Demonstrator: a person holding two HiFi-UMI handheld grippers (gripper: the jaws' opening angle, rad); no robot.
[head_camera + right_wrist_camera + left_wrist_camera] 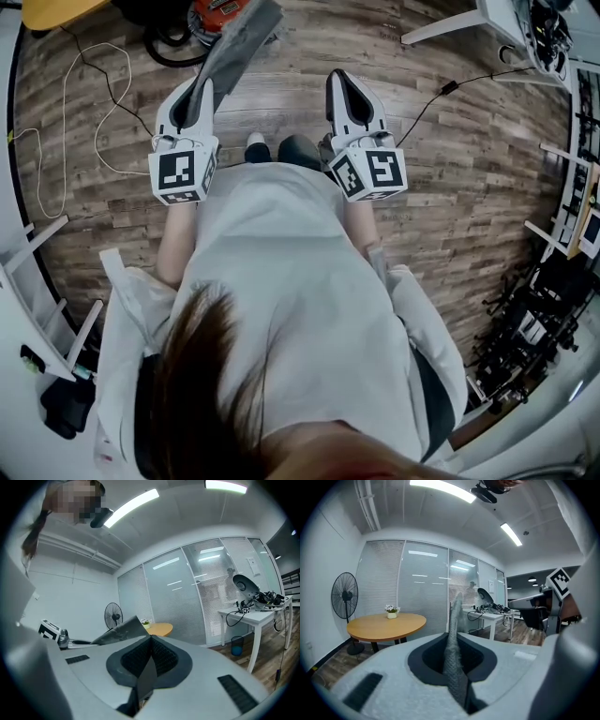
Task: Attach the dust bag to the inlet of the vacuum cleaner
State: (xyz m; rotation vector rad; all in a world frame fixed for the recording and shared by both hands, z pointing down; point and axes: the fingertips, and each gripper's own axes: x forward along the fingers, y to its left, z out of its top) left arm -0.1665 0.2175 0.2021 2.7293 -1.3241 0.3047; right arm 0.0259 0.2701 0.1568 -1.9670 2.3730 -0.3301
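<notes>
The left gripper (pixel 201 91) is clamped on the dust bag (pixel 240 39) – in the left gripper view the grey cloth (pixel 454 660) stands pinched between the two jaws and rises straight up past their tips. In the head view the bag runs from those jaws as a long grey strip toward the top centre of the frame. Its far end lies just beside the vacuum cleaner (pixel 217 11), an orange-red body cut off by the top edge, with a black hose (pixel 173 49) curling to its left.

The right gripper (pixel 340 79) sits right of centre, its jaws pressed together and well apart from the bag. In its own view the bag (pixel 119 631) shows at the left – beyond the closed tips (pixel 150 638).

A white cable (pixel 82 103) loops over the wooden floor (pixel 469 169) at the upper left.
</notes>
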